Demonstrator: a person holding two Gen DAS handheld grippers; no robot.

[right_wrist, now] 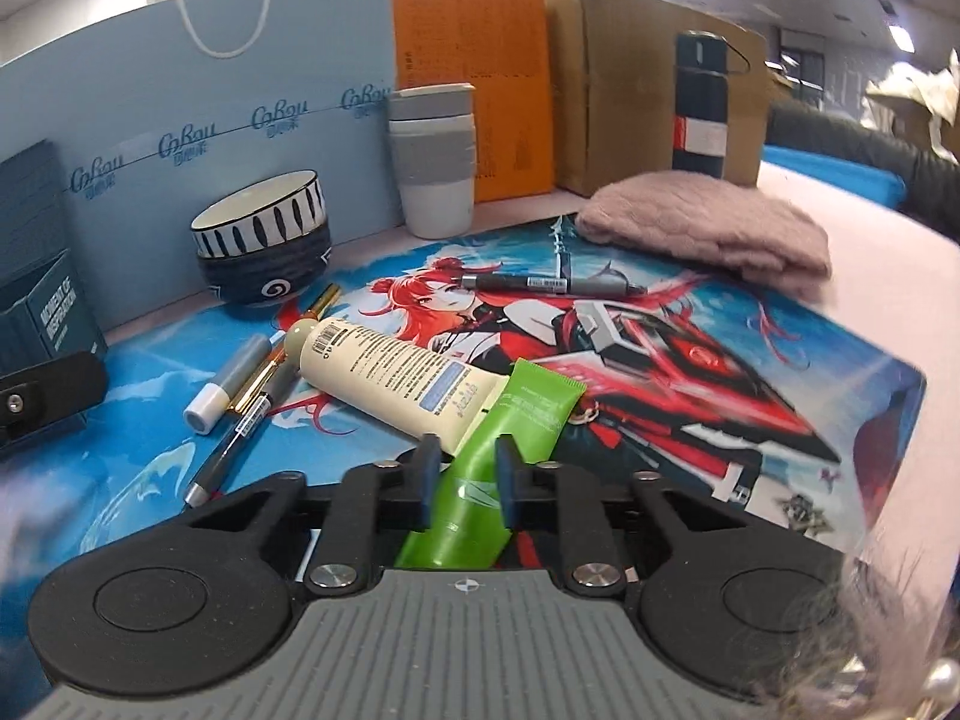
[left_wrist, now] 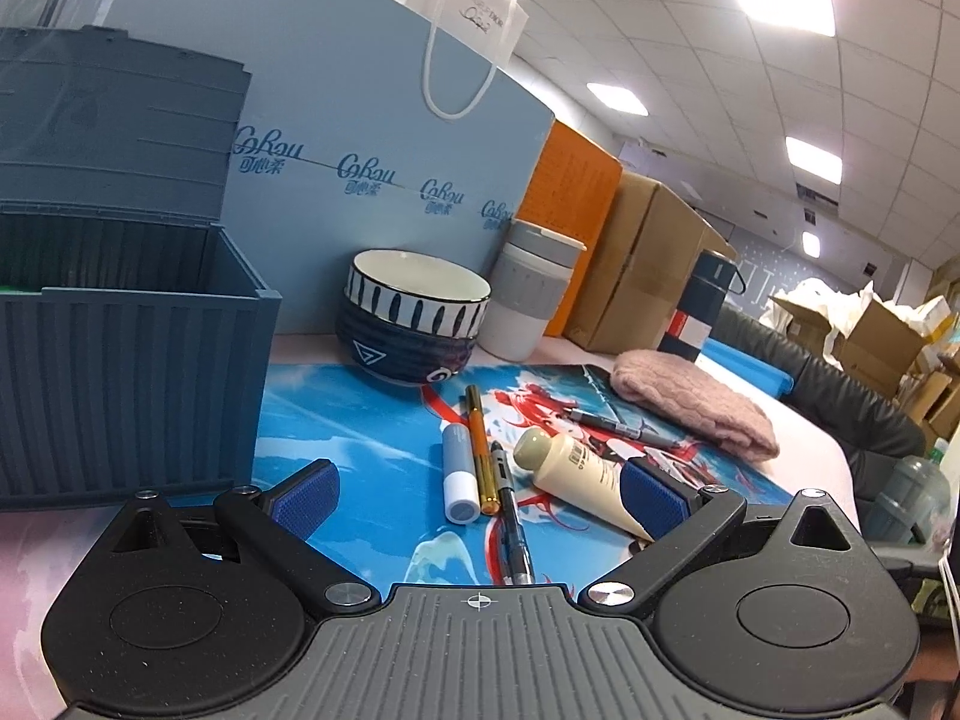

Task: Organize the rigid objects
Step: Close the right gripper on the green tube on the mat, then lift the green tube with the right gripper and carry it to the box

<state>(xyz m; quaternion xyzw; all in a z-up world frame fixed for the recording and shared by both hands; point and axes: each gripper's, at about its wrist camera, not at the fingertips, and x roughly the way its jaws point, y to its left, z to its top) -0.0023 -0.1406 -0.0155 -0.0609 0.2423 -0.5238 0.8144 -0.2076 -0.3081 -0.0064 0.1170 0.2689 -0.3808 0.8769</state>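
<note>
My right gripper (right_wrist: 465,468) is shut on a green tube (right_wrist: 510,432) and holds it just above the printed mat (right_wrist: 750,384). A cream tube (right_wrist: 390,369) lies on the mat beside it, also in the left wrist view (left_wrist: 582,474). A white-grey marker (left_wrist: 459,483), an orange-gold pen (left_wrist: 480,450) and a black pen (left_wrist: 510,516) lie side by side between my left gripper's (left_wrist: 477,489) open fingers. A grey pen (right_wrist: 546,284) lies farther back. The open dark blue storage box (left_wrist: 126,348) stands at left.
A stacked pair of blue-white bowls (left_wrist: 414,315), a white-grey cup (left_wrist: 531,294) and a dark flask (right_wrist: 699,102) stand at the back by a blue board, orange box and cardboard box (right_wrist: 648,84). A pink knitted cloth (right_wrist: 708,228) lies at right.
</note>
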